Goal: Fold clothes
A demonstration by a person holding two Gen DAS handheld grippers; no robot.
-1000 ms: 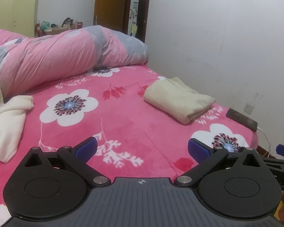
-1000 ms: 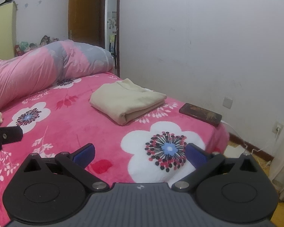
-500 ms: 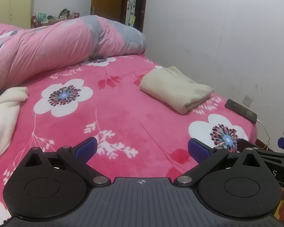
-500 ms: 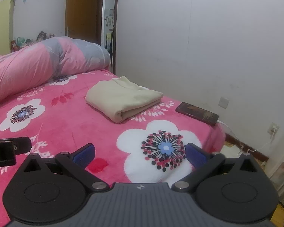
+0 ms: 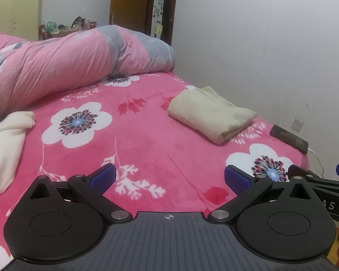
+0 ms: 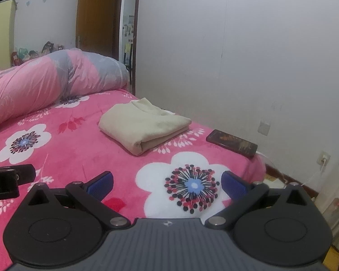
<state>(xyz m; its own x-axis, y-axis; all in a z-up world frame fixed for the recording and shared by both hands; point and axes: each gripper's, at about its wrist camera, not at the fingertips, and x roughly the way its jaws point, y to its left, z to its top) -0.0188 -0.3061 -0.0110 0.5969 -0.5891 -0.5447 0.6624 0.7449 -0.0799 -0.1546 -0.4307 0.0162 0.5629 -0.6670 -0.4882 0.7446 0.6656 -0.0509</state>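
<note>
Left wrist view: left gripper (image 5: 168, 177) low centre of frame, blue pads spread wide, nothing between them, above the pink floral blanket (image 5: 147, 140). Folded beige garment (image 5: 211, 115) right of centre; unfolded cream garment (image 5: 5, 144) at left edge. Right wrist view: right gripper (image 6: 167, 183) fingers likewise apart, empty. Dark phone (image 6: 231, 143) right of the folded garment, near bed edge.

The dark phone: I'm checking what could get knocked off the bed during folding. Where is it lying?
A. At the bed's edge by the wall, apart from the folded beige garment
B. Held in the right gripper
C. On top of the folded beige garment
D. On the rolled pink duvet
A: the dark phone lies flat at the edge of the bed near the wall, with bare blanket between it and the folded beige garment.
</note>
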